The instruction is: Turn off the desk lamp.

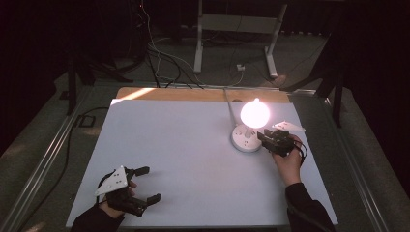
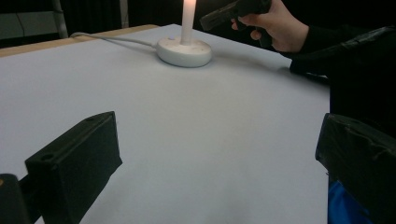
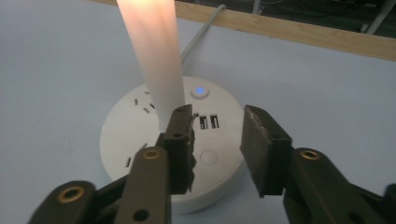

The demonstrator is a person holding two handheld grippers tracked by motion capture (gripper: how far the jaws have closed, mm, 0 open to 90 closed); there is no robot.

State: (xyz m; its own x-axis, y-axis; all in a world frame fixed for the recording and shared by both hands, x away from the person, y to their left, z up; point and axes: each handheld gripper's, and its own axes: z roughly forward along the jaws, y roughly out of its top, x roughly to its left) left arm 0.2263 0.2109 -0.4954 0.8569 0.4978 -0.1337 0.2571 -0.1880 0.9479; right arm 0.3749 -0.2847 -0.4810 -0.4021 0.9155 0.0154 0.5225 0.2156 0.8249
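Note:
A round white power hub (image 1: pixel 245 140) sits right of the table's middle, and a glowing lamp (image 1: pixel 255 113) stands upright in it. In the right gripper view the lamp's lit stem (image 3: pixel 152 51) rises from the hub (image 3: pixel 126 121), beside a blue-lit button (image 3: pixel 199 91) and two USB ports (image 3: pixel 209 122). My right gripper (image 3: pixel 218 126) is open just above the hub's near side, its left jaw close to the stem's base, holding nothing. My left gripper (image 1: pixel 151 183) is open near the front left edge, wide apart (image 2: pixel 217 154) over bare table. It faces the hub (image 2: pixel 183 50).
The hub's white cable (image 1: pixel 228 104) runs to the table's far edge, where a wooden strip (image 1: pixel 193 94) shows. Beyond it stand a white desk frame (image 1: pixel 237 29) and loose cables (image 1: pixel 159 53) on the dark floor. The white tabletop (image 1: pixel 183 145) spreads between the grippers.

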